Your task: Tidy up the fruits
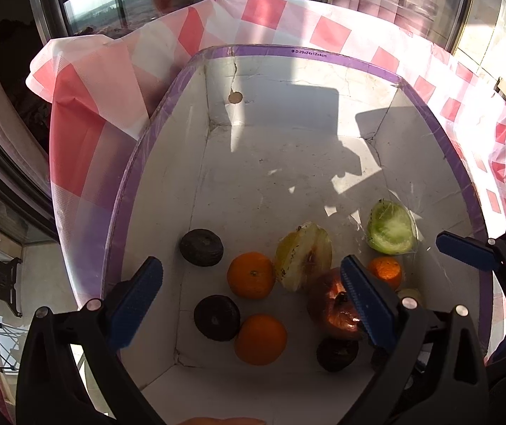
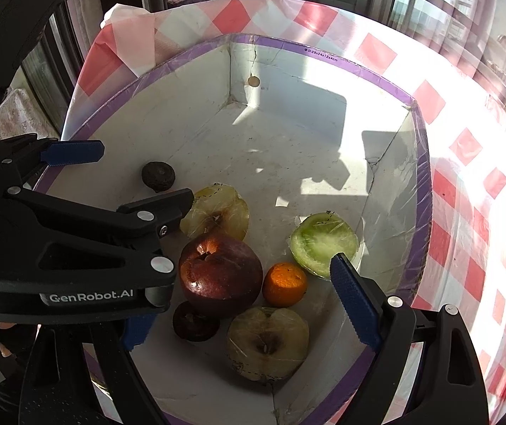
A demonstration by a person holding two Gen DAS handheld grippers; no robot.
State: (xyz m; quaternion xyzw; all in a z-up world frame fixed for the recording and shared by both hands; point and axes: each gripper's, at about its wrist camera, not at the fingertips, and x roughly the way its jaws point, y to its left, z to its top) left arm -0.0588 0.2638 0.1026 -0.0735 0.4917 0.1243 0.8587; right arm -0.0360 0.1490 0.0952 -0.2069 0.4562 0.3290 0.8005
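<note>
A white box with a purple rim [image 1: 288, 51] [image 2: 323, 53] holds loose fruit. In the left wrist view my left gripper [image 1: 251, 301] hangs open over two oranges [image 1: 251, 275] [image 1: 260, 339] and two dark round fruits [image 1: 201, 247] [image 1: 216, 317], holding nothing. Its right pad crosses in front of a red apple [image 1: 331, 308]. My right gripper [image 2: 246, 315] is open and empty above the red apple [image 2: 219, 272], a small orange [image 2: 284, 284] and a film-wrapped apple half [image 2: 267, 341]. A green fruit half [image 2: 323, 242] [image 1: 391, 226] lies by the right wall.
The box stands on a red-and-white checked tablecloth [image 1: 86, 134] [image 2: 465, 184] beside windows. The left gripper's black fingers [image 2: 168, 209] cover the box's left side in the right wrist view. Another wrapped apple half [image 2: 217, 212] lies mid-box. The far half of the box floor [image 1: 281, 163] is bare.
</note>
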